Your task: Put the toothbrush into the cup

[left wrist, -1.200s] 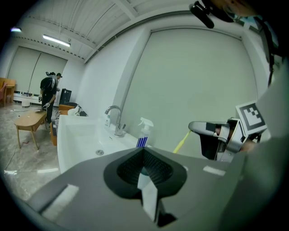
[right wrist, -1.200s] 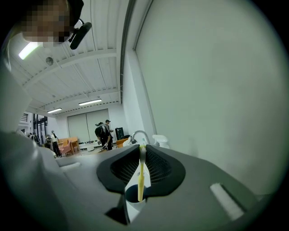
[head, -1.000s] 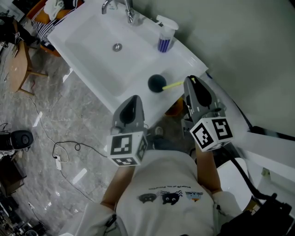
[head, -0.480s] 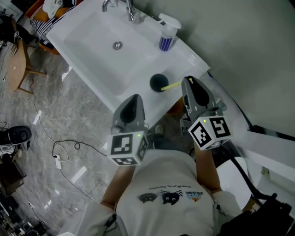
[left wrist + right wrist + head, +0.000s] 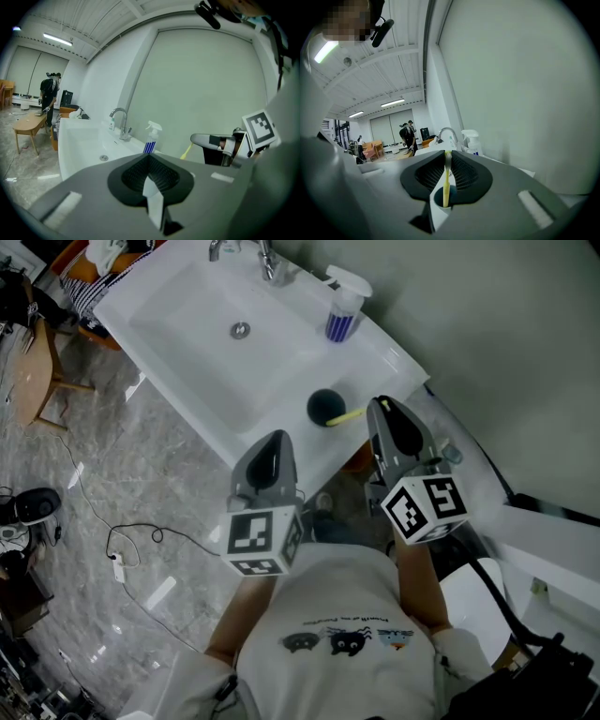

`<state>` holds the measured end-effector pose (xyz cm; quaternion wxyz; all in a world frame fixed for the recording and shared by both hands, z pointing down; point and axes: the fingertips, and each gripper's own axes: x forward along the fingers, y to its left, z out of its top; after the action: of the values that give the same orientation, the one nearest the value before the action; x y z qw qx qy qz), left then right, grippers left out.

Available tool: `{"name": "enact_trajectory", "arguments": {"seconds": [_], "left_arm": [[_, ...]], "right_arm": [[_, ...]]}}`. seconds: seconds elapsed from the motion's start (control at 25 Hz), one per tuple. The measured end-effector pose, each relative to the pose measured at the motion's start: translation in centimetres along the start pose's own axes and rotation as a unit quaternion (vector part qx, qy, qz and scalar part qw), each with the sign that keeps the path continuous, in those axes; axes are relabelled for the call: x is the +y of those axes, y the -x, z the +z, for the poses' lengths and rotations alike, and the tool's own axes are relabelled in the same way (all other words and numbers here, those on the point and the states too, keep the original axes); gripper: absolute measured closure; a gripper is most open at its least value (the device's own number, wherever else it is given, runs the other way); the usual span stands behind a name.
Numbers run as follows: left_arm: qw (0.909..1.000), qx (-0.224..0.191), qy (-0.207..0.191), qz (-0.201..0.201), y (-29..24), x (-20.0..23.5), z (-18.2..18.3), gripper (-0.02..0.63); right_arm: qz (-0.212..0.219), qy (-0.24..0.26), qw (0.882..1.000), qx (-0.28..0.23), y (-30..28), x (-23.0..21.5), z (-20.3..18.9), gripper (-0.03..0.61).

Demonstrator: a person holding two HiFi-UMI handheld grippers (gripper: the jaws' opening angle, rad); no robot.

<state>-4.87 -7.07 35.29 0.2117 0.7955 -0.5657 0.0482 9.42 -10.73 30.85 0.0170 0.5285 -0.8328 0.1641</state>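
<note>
Right claw (image 5: pixel 378 405) angled at cup (image 5: pixel 323 407), clamping toothbrush (image 5: pixel 349 414); left claw (image 5: pixel 272 440) closed alongside

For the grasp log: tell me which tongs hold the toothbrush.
The right tongs: shut on the yellow toothbrush, while the left tongs are shut with nothing between them.

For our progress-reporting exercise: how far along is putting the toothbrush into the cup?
Done: one end of the toothbrush appears to sit inside the cup. In hand: the right gripper is shut on the toothbrush. Left: open the jaws and draw away. The left gripper is shut and empty.
</note>
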Motion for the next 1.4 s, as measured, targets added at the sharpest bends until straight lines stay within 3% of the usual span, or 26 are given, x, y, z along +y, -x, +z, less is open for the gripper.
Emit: {"name": "enact_trajectory", "arguments": {"seconds": [1.4], "left_arm": [[1.0,-0.003,0.002,-0.002,-0.8,0.4,0.1,0.614]], "right_arm": [[0.0,0.005,0.999,0.042,-1.5,0.0,-3.0,0.531]]}}
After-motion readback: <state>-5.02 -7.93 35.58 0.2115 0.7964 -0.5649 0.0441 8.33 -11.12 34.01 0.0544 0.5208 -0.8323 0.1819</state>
